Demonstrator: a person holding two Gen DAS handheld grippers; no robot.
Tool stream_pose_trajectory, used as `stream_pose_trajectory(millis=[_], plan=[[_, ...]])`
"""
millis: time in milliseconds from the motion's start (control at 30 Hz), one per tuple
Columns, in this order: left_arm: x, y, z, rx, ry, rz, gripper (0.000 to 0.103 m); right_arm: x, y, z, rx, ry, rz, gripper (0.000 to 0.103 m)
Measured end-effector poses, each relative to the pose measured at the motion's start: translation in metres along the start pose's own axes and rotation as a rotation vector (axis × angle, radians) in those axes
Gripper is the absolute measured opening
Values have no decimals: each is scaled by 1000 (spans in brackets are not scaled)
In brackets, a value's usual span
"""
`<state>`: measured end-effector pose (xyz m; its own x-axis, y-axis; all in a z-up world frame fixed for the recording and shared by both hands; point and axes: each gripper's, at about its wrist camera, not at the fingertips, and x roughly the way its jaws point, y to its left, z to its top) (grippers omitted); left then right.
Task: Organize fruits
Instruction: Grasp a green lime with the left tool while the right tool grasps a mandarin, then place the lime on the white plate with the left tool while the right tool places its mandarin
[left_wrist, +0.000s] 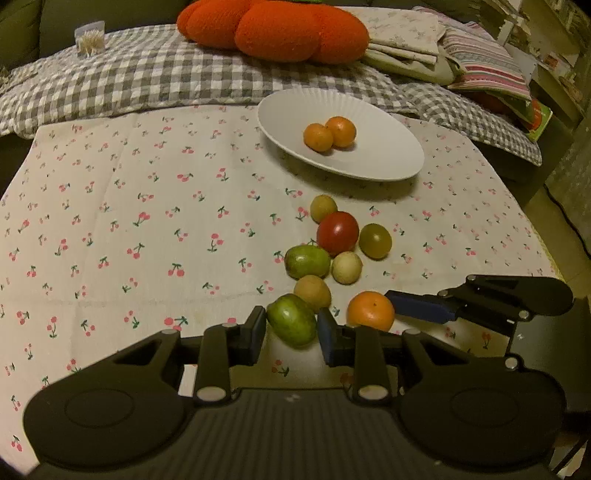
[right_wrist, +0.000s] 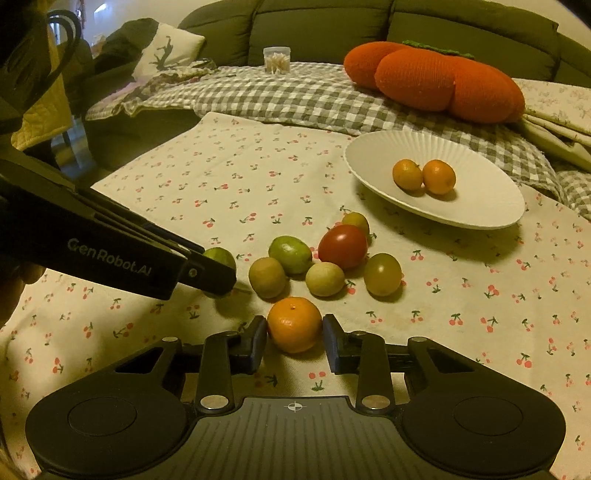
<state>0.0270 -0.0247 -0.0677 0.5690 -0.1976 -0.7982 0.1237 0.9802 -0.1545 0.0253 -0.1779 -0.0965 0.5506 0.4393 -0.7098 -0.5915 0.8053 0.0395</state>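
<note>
A white ribbed plate holds two small oranges. Several loose fruits lie on the cherry-print cloth before it, among them a red tomato and a green fruit. My left gripper has its fingers against both sides of another green fruit on the cloth. My right gripper has its fingers around an orange with small gaps either side.
A checked blanket and an orange pumpkin cushion lie behind the plate. A jar of cotton swabs stands at the back. Folded cloths are piled at the right. The cloth's left half holds nothing.
</note>
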Motion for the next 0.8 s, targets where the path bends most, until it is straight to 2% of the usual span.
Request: stream_pose_trajectory(millis=[367,800], plan=[[-5,-2,10,6,-37,3,28,-11,-4,5,0,-44,-22,31],[-7,-5,35,-7,-118,-5,28,-22,-24,20,37,-103,-68,31]])
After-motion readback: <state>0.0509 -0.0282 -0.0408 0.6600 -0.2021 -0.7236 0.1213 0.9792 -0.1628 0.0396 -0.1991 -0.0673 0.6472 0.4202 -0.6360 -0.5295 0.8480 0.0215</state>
